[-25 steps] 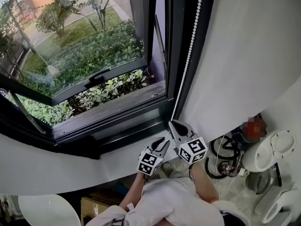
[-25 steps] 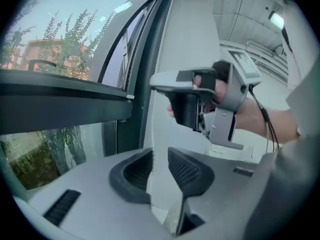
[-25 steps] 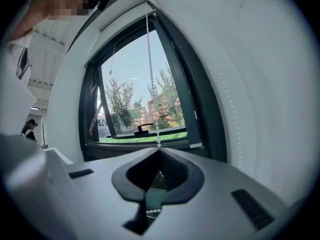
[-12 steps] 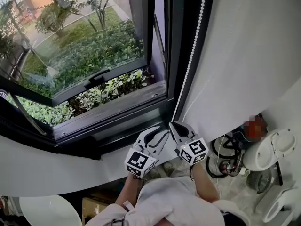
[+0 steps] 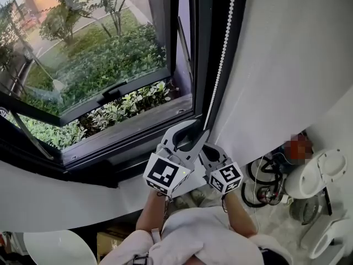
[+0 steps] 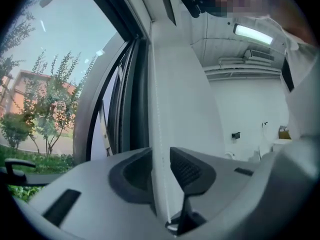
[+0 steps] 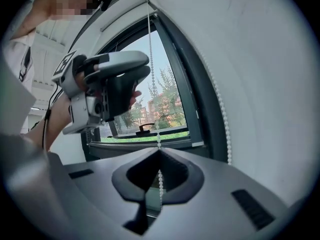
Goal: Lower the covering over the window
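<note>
Pinching the thin white beaded pull chain (image 7: pixel 151 59) between jaws pressed fully together, the right gripper (image 7: pixel 159 151) is pointing roughly level at the window. The left gripper (image 6: pixel 160 156) is hanging just above and to the left of it in the head view. Its jaws are standing apart, having just been opening and then easing slightly inward. The same chain is running up through their gap, with neither pad pressing on it.

From both grippers the chain is climbing along the black metal window frame (image 5: pixel 199 65) to a pale rail (image 7: pixel 125 18) across the window's top, which seems to be the covering, gathered high. Left of the frame, a dark-edged glass sash (image 5: pixel 110 87) is tilting outward over green shrubs (image 5: pixel 110 54). A plain white wall (image 5: pixel 287 65) is rising just right of the chain, and a white ledge (image 5: pixel 49 197) is running under the window.
</note>
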